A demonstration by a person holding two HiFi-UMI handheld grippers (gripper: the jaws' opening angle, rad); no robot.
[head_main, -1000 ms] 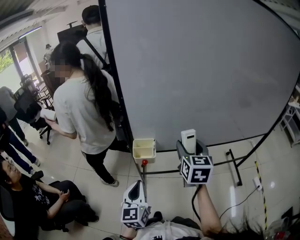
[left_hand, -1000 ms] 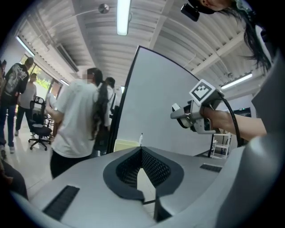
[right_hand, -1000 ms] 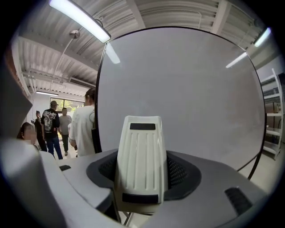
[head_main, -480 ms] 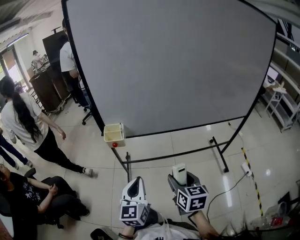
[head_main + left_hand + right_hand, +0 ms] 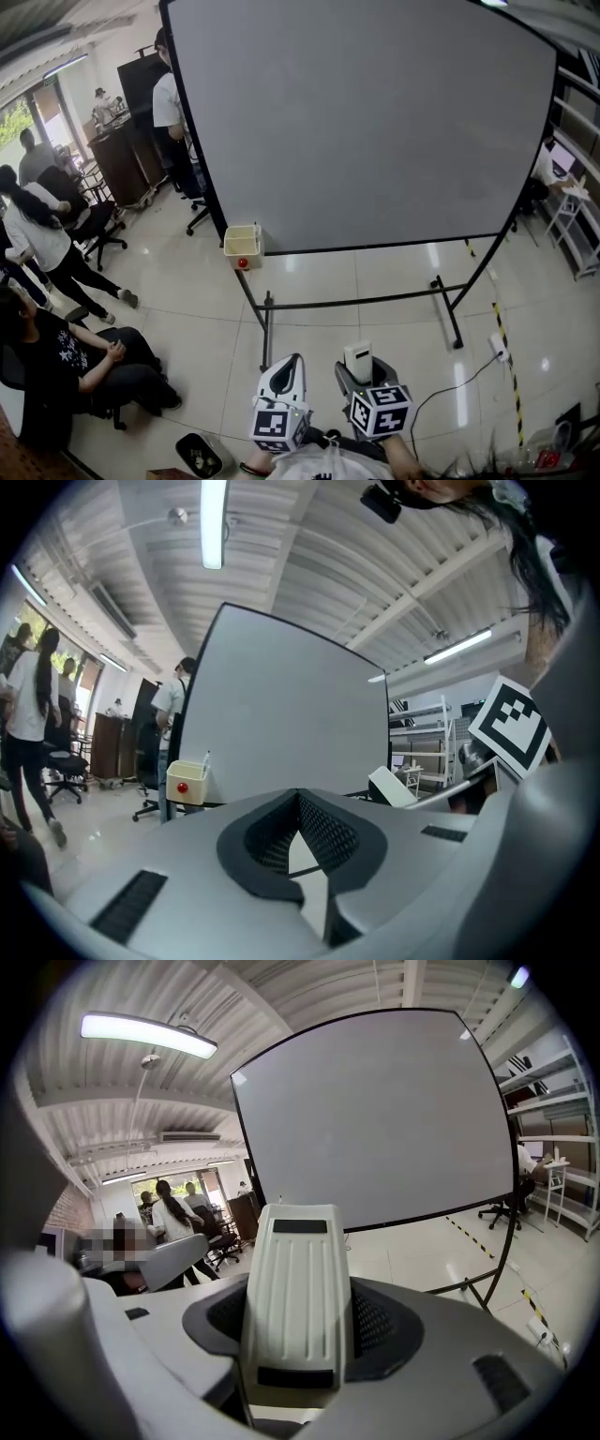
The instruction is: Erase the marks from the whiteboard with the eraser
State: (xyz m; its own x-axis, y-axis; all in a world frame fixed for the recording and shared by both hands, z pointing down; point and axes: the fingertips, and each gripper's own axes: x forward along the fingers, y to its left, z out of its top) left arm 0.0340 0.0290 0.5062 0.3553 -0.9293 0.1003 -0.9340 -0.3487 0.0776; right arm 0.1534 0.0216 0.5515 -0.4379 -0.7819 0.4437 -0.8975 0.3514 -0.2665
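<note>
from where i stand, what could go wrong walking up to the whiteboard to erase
The floor power strip and the foot of the whiteboard stand lie near the path: trip risk. The eraser stands tall out of the right gripper, so a hard press may lever it loose. The corner tray could get knocked.

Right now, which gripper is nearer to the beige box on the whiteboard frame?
Left. The left gripper is below the beige box, slightly right; the right gripper, holding the eraser, is farther right.
</note>
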